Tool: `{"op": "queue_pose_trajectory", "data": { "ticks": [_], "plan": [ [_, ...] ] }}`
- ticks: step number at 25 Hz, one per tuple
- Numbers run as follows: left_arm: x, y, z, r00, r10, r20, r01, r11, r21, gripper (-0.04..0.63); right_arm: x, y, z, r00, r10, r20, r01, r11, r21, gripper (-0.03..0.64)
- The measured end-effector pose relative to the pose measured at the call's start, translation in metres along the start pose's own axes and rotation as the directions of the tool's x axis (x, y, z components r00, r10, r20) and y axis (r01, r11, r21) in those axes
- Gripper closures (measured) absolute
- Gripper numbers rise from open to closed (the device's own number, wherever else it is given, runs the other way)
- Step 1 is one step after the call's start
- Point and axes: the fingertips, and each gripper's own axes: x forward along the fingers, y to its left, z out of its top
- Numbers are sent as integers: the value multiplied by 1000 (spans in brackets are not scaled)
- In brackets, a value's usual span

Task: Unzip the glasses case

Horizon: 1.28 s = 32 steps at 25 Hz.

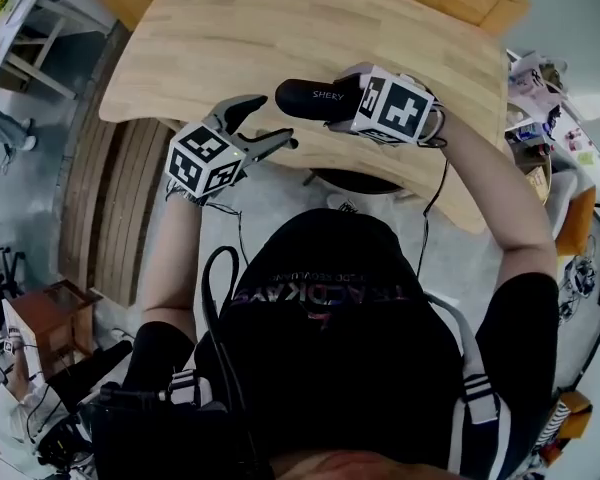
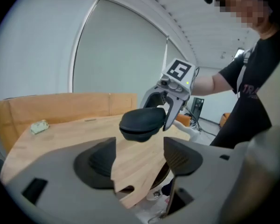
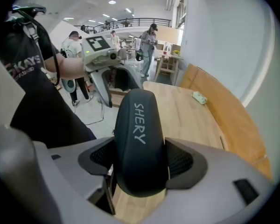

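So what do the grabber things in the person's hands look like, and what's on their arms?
The left gripper and the right gripper are both grey plastic claws with two curved jaws and dark ribbed pads. Each carries a white cube printed with black square markers. A thin black cable hangs from the right one. The person wears a black top with short sleeves.

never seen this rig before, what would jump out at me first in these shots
The black glasses case marked SHERY stands out first, clamped between the jaws of the right gripper and held in the air above the wooden table, towards the person's side of it. Next comes the left gripper, jaws wide apart with nothing between them, pointed at the end of the case but not touching it.
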Motion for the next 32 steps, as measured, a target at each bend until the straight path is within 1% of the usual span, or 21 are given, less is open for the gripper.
{"op": "queue_pose_trajectory", "data": {
  "ticks": [2,3,5,6,8,11,13,15,16,17,18,20,23,26,29,31,32],
  "plan": [
    [-1,-6,11,998,-52,25,52,999,6,252,-4,9,2,999,30,14,-30,999,-42,279],
    [1,-12,16,996,-81,24,81,997,21,245,-5,13,2,999,41,14,-40,997,-60,279],
    [6,-24,20,992,-126,-1,126,989,71,232,-6,20,4,998,62,12,-61,994,-92,279],
    [10,-28,20,990,-137,-20,138,985,101,215,-6,24,5,997,73,11,-72,992,-107,279],
    [17,-34,20,987,-152,-46,157,977,145,213,-5,32,7,995,99,9,-97,986,-136,279],
    [24,-49,19,977,-207,-59,214,964,158,213,-7,47,10,992,125,7,-121,973,-194,279],
    [26,-63,19,966,-251,-67,259,952,165,213,-10,54,10,991,133,4,-128,960,-248,279],
    [27,-73,18,956,-284,-76,294,939,180,215,-12,60,11,989,147,3,-140,950,-281,279],
    [28,-77,17,953,-293,-83,304,934,190,221,-12,62,11,989,148,-1,-142,946,-292,279],
    [28,-79,16,951,-295,-90,308,931,199,244,-11,63,11,989,146,-6,-141,943,-301,279],
    [27,-80,15,952,-293,-94,306,930,203,245,-11,63,11,990,144,-10,-140,942,-305,278],
    [25,-79,14,954,-288,-88,300,933,198,249,-10,65,12,989,147,-8,-143,942,-303,273],
    [23,-77,16,958,-280,-63,286,943,167,249,-13,62,15,990,139,20,-126,942,-310,273],
    [18,-71,24,961,-275,-3,274,956,109,249,-22,53,22,990,102,97,-69,954,-293,264],
    [8,-68,35,956,-284,67,280,958,59,250,-37,49,33,977,71,199,-17,965,-261,261],
    [1,-64,40,956,-280,91,277,960,44,250,-47,44,39,967,28,251,40,965,-261,261],
    [-2,-61,42,958,-270,96,267,963,39,250,-52,39,41,962,-7,273,81,962,-260,261]
  ]
}}
